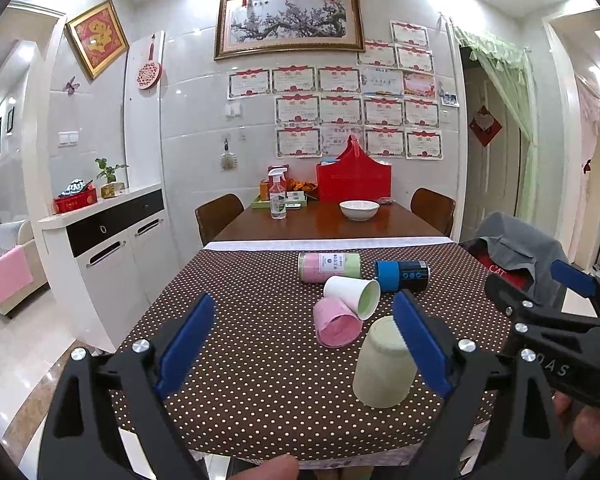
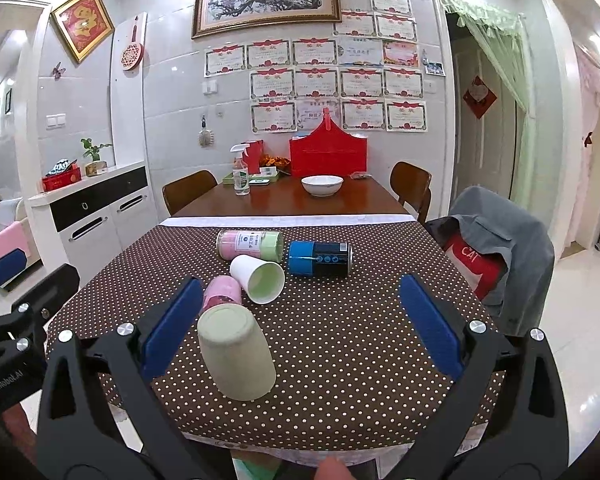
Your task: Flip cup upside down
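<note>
A pale green cup (image 1: 384, 364) stands upside down near the front of the dotted tablecloth; it also shows in the right wrist view (image 2: 236, 354). Behind it a pink cup (image 1: 336, 326) (image 2: 222, 290) and a white cup with a green inside (image 1: 354, 294) (image 2: 258, 276) lie on their sides. My left gripper (image 1: 304, 340) is open and empty; its right finger overlaps the green cup in view. My right gripper (image 2: 300, 320) is open and empty, and its left finger is close beside the green cup.
A pink-and-green canister (image 1: 328, 266) and a blue-and-black can (image 1: 402, 275) lie on their sides behind the cups. A white bowl (image 1: 359, 210), a spray bottle (image 1: 277, 196) and a red basket (image 1: 354, 178) are at the far end. A chair with grey cloth (image 2: 496, 256) stands at the right.
</note>
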Action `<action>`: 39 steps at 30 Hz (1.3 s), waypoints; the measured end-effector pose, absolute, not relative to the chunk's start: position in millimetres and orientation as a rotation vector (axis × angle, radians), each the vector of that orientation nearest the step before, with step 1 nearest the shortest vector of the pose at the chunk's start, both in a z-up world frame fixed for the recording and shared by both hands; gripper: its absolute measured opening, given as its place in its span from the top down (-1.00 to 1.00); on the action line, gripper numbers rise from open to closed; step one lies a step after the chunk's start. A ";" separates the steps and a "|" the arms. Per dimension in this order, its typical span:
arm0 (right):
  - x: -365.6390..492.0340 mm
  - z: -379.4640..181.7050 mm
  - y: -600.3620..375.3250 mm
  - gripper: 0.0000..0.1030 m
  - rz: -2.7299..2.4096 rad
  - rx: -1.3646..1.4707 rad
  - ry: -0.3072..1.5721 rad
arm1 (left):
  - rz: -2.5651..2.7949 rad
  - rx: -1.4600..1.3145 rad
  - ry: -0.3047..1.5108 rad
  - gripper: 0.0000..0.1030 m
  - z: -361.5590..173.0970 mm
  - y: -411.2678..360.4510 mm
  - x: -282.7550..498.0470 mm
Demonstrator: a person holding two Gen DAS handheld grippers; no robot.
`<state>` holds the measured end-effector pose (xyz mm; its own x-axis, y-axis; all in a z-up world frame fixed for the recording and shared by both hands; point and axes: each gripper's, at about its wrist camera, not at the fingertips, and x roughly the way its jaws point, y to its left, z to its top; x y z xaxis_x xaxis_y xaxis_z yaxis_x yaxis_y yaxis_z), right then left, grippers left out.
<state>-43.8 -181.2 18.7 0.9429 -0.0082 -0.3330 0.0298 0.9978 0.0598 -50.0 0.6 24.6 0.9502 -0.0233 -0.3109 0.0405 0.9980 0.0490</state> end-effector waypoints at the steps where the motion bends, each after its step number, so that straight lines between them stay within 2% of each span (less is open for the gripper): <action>1: -44.1 18.5 -181.0 -0.88 -0.020 0.065 0.339 | -0.028 0.058 0.316 -0.77 24.8 0.6 -50.0; 28: -45.2 17.8 -181.1 -0.88 -0.022 0.063 0.341 | -0.011 0.061 0.359 -0.79 18.0 5.4 -46.4; 39: -48.6 24.0 -179.7 -0.88 -0.030 0.055 0.322 | 0.037 0.096 0.271 -0.79 21.9 0.0 -55.5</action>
<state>-48.6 -179.7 24.0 0.9481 -0.0209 -0.3172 0.0386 0.9980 0.0496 -55.5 0.0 21.9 0.9628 0.0494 -0.2658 -0.0235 0.9947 0.0996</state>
